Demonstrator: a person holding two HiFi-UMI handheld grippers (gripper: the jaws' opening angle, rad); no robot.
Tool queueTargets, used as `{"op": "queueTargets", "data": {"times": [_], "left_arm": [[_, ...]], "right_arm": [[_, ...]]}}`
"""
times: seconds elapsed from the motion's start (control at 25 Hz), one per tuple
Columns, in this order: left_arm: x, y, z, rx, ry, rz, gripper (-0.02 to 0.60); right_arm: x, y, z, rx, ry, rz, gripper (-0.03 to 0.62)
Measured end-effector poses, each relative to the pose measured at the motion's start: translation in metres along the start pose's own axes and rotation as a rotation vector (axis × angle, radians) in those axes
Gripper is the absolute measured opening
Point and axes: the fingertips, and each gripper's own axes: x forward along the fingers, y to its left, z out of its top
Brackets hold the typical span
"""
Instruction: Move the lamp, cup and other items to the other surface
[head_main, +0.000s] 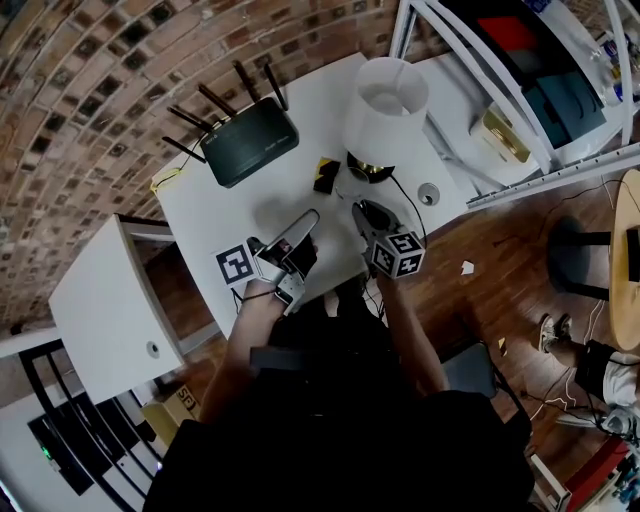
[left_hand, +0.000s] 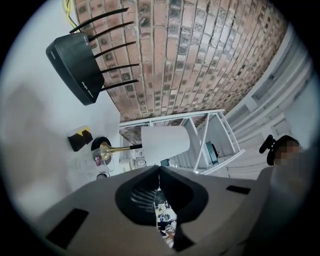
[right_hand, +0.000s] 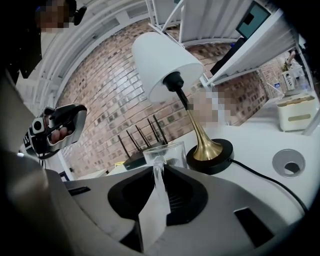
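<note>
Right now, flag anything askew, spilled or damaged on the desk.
Nothing stands out: the lamp and cup are upright, the router lies flat, nothing is spilled, and the cup's handle sits in the right tool.

One lamp (head_main: 385, 110), one glass cup (right_hand: 172, 152), one router (head_main: 250, 140) and one small black-and-yellow box (head_main: 326, 172) are here.

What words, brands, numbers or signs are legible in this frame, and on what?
None can be read for certain.
Router: small pale print, too small to read.
Box on the floor: print, blurred.
Cubes on left hand-held gripper and right hand-held gripper: square markers only, no letters.
</note>
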Motion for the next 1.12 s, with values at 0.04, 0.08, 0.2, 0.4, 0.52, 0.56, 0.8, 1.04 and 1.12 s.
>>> {"op": "queueTargets", "data": {"times": [0.04, 0.08, 0.2, 0.4, 0.52, 0.56, 0.8, 1.04, 1.12], "left_arm": [[0.000, 0.000, 0.001, -0.003, 0.001, -0.003, 0.015], [-0.001, -0.001, 0.001, -0.006, 0.001, -0.005, 0.015], [-0.002, -0.002, 0.002, -0.013, 0.003, -0.012, 0.015], [0.002, -0.002, -0.002, -0.019, 0.017, -0.018, 0.015], [0.005, -0.002, -0.005, -0.017, 0.028, -0.021, 0.015], [0.006, -0.002, -0.006, -0.019, 0.032, -0.023, 0.015], [0.014, -0.004, -0.013, -0.018, 0.047, -0.028, 0.015], [0.020, -0.004, -0.019, -0.010, 0.052, -0.022, 0.015], [0.022, -0.003, -0.020, -0.008, 0.049, -0.016, 0.015]], "right_arm": [[0.001, 0.002, -0.002, 0.005, 0.009, 0.003, 0.078], [0.001, 0.004, -0.004, 0.013, 0.017, 0.008, 0.080], [0.001, 0.006, -0.008, 0.062, 0.029, 0.014, 0.103], [-0.004, 0.007, -0.012, 0.155, 0.025, 0.018, 0.115], [-0.011, 0.010, -0.004, 0.231, -0.018, 0.054, 0.145], [-0.013, 0.011, 0.000, 0.259, -0.034, 0.068, 0.146], [-0.032, 0.006, 0.018, 0.441, -0.132, 0.114, 0.141], [-0.042, 0.004, 0.041, 0.519, -0.204, 0.157, 0.117], [-0.043, 0.006, 0.049, 0.554, -0.231, 0.188, 0.104]]}}
